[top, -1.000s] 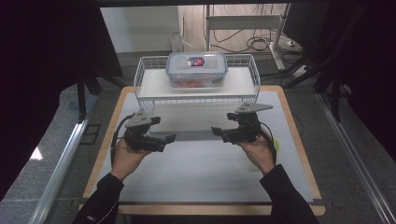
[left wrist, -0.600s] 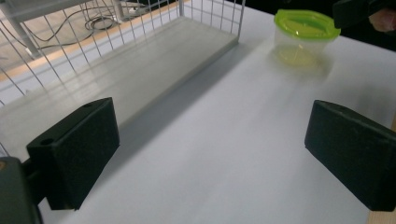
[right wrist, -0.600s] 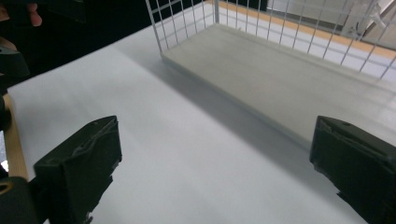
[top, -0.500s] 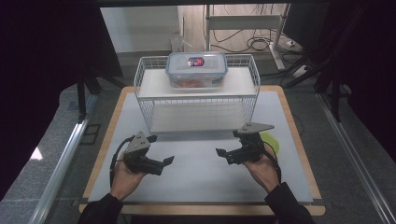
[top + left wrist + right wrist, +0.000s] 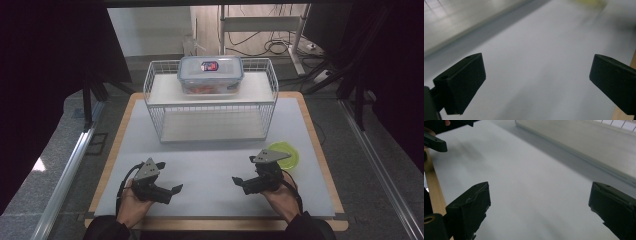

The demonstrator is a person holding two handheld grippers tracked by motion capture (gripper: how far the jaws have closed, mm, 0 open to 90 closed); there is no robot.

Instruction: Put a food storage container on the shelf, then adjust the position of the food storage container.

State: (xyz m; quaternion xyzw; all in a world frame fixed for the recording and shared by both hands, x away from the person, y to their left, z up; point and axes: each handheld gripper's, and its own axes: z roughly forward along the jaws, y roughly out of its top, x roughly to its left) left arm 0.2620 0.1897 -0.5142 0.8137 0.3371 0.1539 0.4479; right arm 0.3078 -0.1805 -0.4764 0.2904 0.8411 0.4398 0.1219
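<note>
Count: 2 grippers, 1 wire rack, 1 lidded box, 1 green bowl, 1 white mat on 1 wooden table.

Left gripper (image 5: 176,190) low over the mat (image 5: 210,165) at approx 7 o'clock of the table, tips pointing toward 3 o'clock. In the left gripper view (image 5: 535,80) the jaws stand wide apart, nothing between them, bare mat beneath; they have just been opening. Right gripper (image 5: 236,181) at approx 5 o'clock, tips pointing toward 9 o'clock, facing the left one across a bare gap. In the right gripper view (image 5: 539,205) jaws likewise spread wide, nothing held; just been opening, then eased back a touch.

Bowl (image 5: 283,155) lies on the mat just beside the right gripper's body, at approx 1 o'clock from it, not touching the jaws; well apart from the left gripper. Box (image 5: 210,74) sits on the top shelf of the rack (image 5: 212,107) at 12 o'clock, well apart from both grippers.

Edges: wood rim of the table (image 5: 220,223) runs close behind both hands at 6 o'clock. Open mat between grippers and rack front. Right side tighter owing to the bowl. Left edge of the mat near the left hand (image 5: 132,207)
</note>
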